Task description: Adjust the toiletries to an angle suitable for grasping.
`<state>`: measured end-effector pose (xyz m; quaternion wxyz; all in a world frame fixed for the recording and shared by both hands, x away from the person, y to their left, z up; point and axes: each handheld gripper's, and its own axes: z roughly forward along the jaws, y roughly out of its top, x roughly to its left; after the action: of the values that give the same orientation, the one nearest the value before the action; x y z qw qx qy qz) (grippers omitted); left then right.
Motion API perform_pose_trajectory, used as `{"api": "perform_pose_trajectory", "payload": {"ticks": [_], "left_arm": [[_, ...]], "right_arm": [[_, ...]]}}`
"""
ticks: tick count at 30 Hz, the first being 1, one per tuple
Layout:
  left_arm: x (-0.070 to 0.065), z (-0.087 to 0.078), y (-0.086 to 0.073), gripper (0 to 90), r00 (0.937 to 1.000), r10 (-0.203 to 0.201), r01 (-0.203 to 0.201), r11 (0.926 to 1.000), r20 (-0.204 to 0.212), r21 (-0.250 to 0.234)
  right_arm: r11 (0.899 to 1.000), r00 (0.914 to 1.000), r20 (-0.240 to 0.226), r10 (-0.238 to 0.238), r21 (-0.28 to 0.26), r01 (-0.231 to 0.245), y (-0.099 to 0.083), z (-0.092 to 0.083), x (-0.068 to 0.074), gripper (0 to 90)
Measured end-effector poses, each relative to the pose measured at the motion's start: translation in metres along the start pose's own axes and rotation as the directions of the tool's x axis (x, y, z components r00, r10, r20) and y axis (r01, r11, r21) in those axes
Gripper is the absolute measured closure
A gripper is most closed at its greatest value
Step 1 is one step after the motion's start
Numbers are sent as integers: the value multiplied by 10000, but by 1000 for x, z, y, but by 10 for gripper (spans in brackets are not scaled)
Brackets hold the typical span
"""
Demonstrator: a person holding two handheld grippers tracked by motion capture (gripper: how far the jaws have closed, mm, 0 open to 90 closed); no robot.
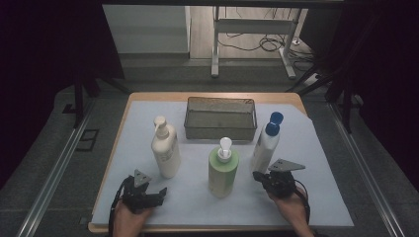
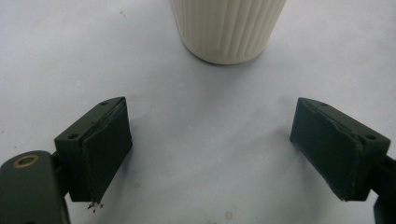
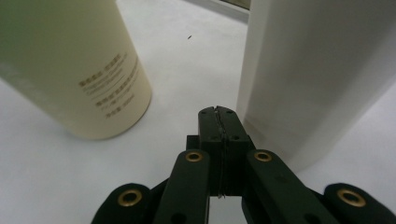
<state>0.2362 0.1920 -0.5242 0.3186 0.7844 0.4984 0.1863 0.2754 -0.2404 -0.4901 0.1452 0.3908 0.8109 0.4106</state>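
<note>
Stood in the near way: cream pump bottle [image 1: 165,148] left, green pump bottle [image 1: 223,169] centre, blue-capped white bottle [image 1: 265,143] right, with passable gaps between. Blocked farther back by wire basket [image 1: 220,118]. Left bare along near table edge [image 1: 197,228].

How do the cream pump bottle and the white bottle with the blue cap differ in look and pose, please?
The cream pump bottle has a cream pump head, while the white bottle with the blue cap ends in a blue cap. The cream pump bottle stands upright on the left, ahead of the open left gripper; the white bottle with the blue cap leans on the right, beside the shut right gripper. Both rest on the white sheet, in front of the mesh basket.
</note>
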Motion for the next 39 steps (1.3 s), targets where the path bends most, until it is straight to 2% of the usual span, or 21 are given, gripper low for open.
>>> {"api": "perform_pose_trajectory", "payload": {"ticks": [6,10,20,30,39], "left_arm": [[0,0,0,123,10000,3,-3,10000,-1,4],[0,0,0,124,10000,0,0,10000,-1,3],[0,0,0,123,10000,-2,2,10000,1,10],[0,0,0,123,10000,-1,1,10000,2,14],[0,0,0,123,10000,-3,3,10000,2,19]], "right_arm": [[9997,9990,404,-205,172,198,2,9,4,895],[9996,9989,414,-197,217,188,1,8,3,895],[9998,9984,553,75,202,-86,-3,1,-10,895],[9997,9970,773,-36,246,17,-5,-2,-15,895],[9995,9941,1079,115,266,-145,-9,-8,-28,895]]}}
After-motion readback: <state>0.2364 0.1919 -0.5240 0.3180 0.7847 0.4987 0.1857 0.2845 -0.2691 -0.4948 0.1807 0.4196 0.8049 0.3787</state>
